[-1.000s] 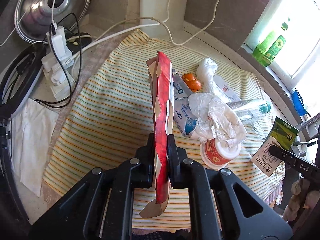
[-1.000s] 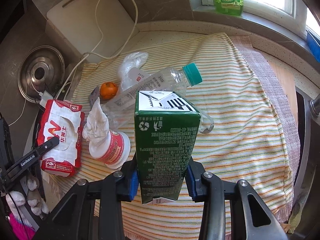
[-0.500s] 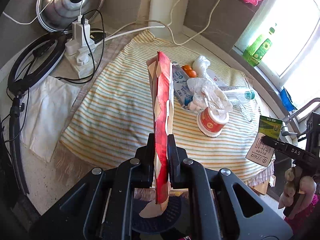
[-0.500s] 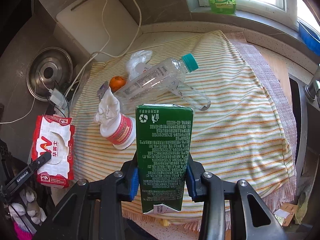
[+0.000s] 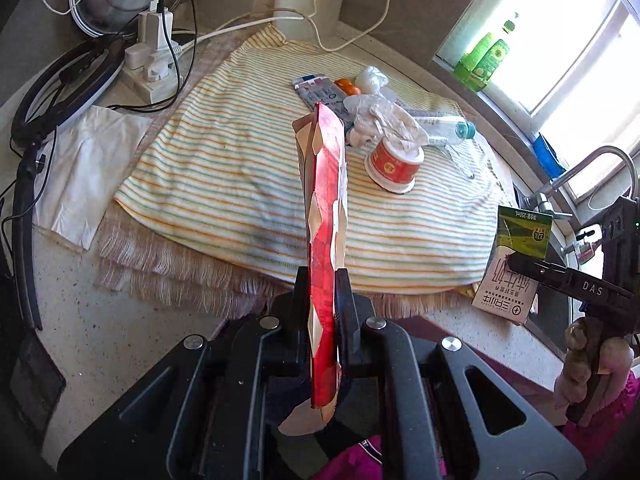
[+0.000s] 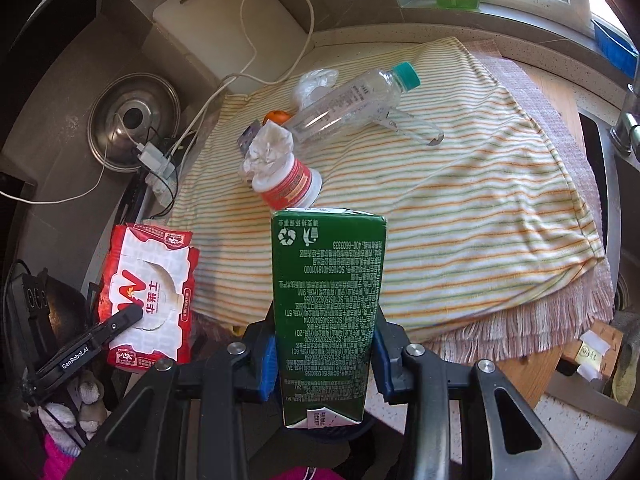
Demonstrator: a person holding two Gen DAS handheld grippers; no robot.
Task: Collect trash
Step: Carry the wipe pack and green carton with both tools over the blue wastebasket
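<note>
Two grippers, both loaded. Left gripper [image 5: 324, 312] pinches flat red tissue pack [image 5: 326, 216] edge-on, upright, held off the counter's front edge. Right gripper [image 6: 326, 356] clamps green carton [image 6: 326, 304] btwn blue pads, print upside down, also out past the striped cloth [image 6: 460, 208]. On cloth: red-white cup [image 6: 290, 184] on its side w/ crumpled tissue [image 6: 268, 148] stuffed in its mouth; clear bottle [image 6: 352, 104], teal cap on, lying down, looks empty; orange [image 6: 276, 116] & plastic bag [image 6: 316, 82] just behind.
</note>
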